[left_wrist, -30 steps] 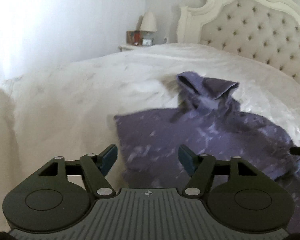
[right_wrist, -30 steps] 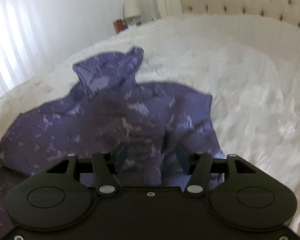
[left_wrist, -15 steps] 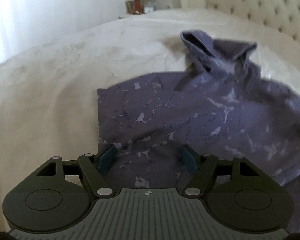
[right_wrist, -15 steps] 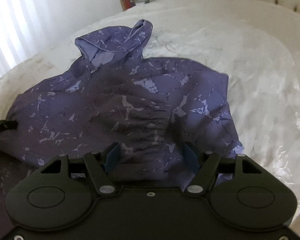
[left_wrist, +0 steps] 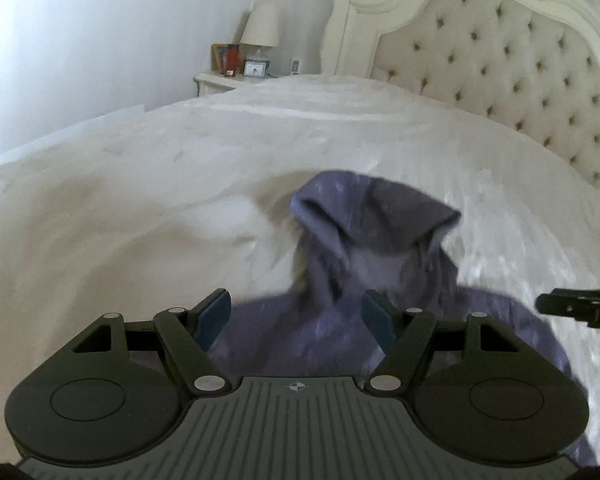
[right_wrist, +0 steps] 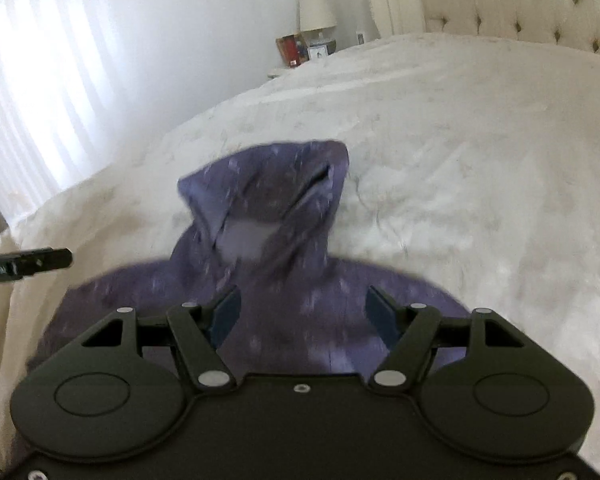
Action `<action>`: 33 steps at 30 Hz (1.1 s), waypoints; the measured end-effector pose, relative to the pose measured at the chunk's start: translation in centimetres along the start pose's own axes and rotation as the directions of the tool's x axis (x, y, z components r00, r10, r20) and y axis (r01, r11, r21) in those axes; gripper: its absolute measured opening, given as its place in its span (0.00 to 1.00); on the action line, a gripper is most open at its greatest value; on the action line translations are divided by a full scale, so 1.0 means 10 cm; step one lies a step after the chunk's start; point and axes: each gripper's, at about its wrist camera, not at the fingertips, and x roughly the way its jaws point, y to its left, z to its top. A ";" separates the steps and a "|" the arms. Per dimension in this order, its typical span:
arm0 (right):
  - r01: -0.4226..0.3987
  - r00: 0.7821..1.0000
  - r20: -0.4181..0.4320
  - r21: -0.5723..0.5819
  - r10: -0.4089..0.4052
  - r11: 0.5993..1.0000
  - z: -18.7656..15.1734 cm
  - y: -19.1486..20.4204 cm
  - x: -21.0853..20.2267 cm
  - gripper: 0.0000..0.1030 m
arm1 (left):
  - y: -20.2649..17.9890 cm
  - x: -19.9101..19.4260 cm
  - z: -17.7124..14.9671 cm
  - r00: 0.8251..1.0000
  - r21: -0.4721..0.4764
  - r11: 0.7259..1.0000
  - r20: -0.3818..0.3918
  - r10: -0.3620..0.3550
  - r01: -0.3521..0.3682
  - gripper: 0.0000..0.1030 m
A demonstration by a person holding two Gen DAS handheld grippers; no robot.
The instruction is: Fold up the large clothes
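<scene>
The purple hoodie (left_wrist: 364, 320) lies on the white bed (left_wrist: 140, 184), straight in front of both tongs and a little below them. Its long axis runs away from the tongs toward the headboard (left_wrist: 520, 76): the hood (left_wrist: 372, 208) is the far end, and the body comes back under the tongs, where the near hem is hidden. Neither hand is clearly nearer; they stand side by side over the body. The left tongs (left_wrist: 296, 314) are over the left part of the chest, and the right tongs (right_wrist: 302, 314) over the right part, so each has its own side of the cloth.

Both tongs are wide apart and hold nothing; the blue pads (right_wrist: 226, 312) have only cloth behind them, not between them.

The hoodie is dark purple with pale marble streaks. The hood stands half up and is open, with a lighter lining inside. The body looks already narrowed to a block, but blur hides the folds. I judge that the hood must be laid down next.
</scene>
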 end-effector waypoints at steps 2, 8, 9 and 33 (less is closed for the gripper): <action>0.001 1.000 0.002 0.022 -0.001 1.000 0.12 -0.03 0.18 0.70 | -0.04 0.20 0.09 1.000 0.004 1.000 0.009 0.007 -0.007 0.69; 0.019 1.000 -0.020 -0.010 -0.019 1.000 0.34 -0.02 0.70 0.70 | -0.17 0.79 0.20 0.999 0.096 0.994 -0.009 0.049 -0.048 0.69; 0.019 1.000 -0.021 -0.014 -0.019 1.000 0.36 -0.02 0.78 0.70 | -0.19 0.89 0.22 0.998 0.110 0.993 -0.015 0.056 -0.054 0.69; -0.010 0.994 0.110 0.039 0.006 0.999 0.57 -0.35 1.15 0.11 | 0.34 1.34 0.39 0.990 -0.088 0.988 0.046 0.134 -0.129 0.59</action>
